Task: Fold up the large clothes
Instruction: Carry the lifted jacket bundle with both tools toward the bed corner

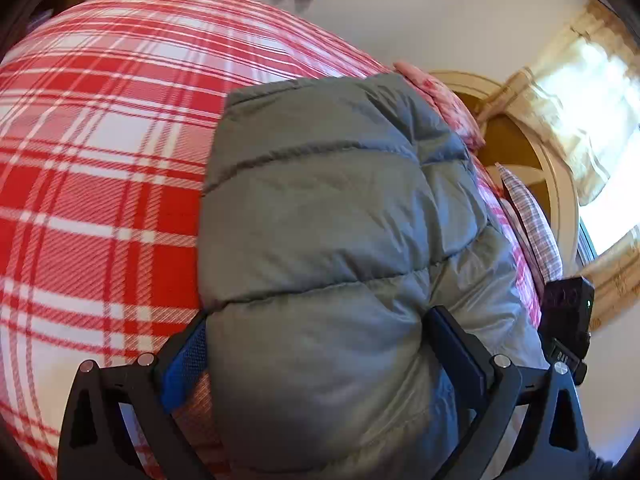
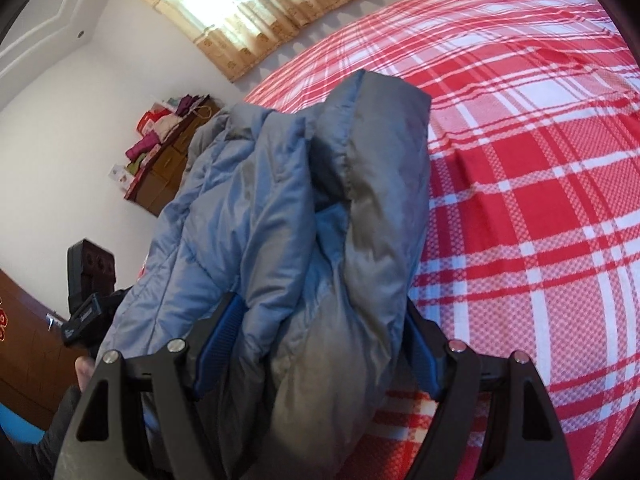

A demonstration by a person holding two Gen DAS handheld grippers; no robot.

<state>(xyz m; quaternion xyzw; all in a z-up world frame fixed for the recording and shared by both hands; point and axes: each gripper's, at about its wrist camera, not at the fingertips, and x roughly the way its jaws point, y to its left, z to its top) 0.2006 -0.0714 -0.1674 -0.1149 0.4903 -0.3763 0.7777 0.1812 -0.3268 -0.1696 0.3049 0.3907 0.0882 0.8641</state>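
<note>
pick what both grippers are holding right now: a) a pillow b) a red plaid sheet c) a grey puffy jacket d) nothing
c: the grey puffy jacket bulges between the fingers of the left gripper and of the right gripper, above the red plaid bed.

A bedroom with a big bed

A red and white checked blanket [image 2: 520, 160] covers the bed. Sun shines through yellow curtains [image 2: 256, 12]. White walls [image 2: 52, 152], brown wooden drawers [image 2: 168, 168].
</note>
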